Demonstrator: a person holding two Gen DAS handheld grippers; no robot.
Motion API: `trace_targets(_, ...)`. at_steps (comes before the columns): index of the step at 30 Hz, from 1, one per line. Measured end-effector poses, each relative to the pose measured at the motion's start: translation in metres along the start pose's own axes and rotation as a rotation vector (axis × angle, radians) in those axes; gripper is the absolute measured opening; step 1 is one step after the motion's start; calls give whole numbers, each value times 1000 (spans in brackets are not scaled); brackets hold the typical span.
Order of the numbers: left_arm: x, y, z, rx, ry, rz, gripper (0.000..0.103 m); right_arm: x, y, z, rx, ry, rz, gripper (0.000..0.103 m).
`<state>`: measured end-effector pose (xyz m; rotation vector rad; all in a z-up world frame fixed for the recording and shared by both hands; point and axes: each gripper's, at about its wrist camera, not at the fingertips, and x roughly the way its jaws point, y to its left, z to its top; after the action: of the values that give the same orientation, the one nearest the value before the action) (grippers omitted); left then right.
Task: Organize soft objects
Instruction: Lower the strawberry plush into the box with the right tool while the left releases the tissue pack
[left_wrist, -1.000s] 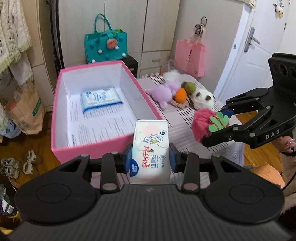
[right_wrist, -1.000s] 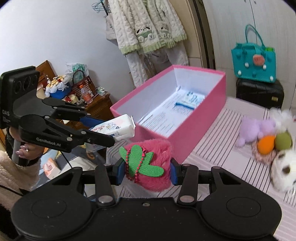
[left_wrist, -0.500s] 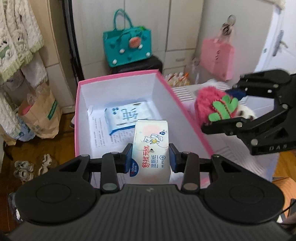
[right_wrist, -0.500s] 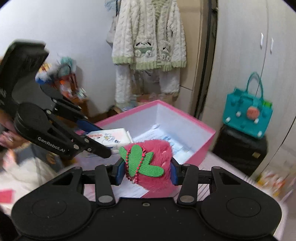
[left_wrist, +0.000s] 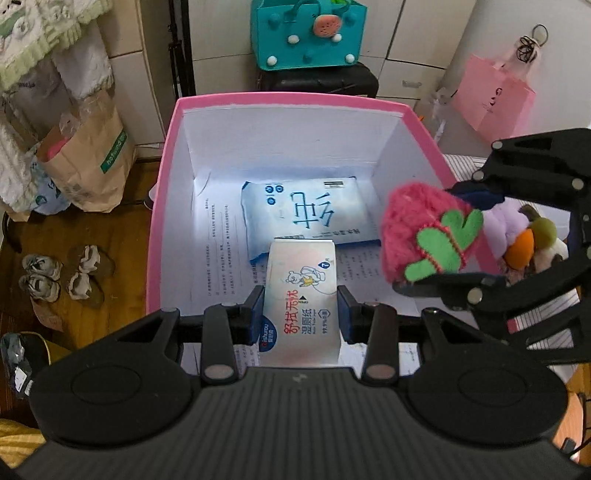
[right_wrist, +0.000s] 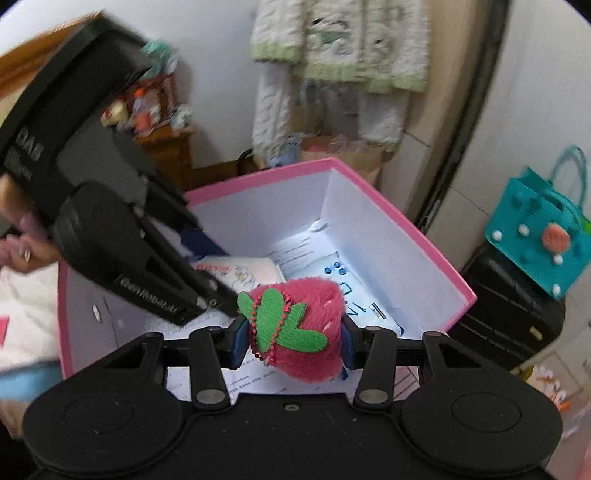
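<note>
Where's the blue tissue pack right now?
The blue tissue pack lies flat on the printed paper at the far end of the pink box, just beyond the wipes pack in the left claw.

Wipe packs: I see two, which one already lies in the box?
The blue wipe pack, flat on the pink box's paper-lined floor. The white bear-printed pack is clamped in the left gripper above it.

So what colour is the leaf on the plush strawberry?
Green leaf, edged by a red bead chain; clearest in the right wrist view.
</note>
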<state>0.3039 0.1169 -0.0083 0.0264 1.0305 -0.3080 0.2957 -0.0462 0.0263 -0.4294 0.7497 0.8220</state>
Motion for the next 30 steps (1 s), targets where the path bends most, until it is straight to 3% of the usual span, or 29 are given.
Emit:
trace_targets(4, 6, -4, 0, 25, 2, 35, 38, 13, 4, 2, -84, 55, 0, 52)
trace_targets(17, 19, 3, 5, -30, 25, 4, 38, 39, 31, -6, -338, 183, -31, 55)
trace_targets(19, 22, 4, 9, -41, 26, 7, 38, 43, 30, -6, -345, 194, -45, 60)
trace_targets(30, 35, -1, 19, -54, 62, -9, 38, 32, 23, -9, -299, 156, -88, 61)
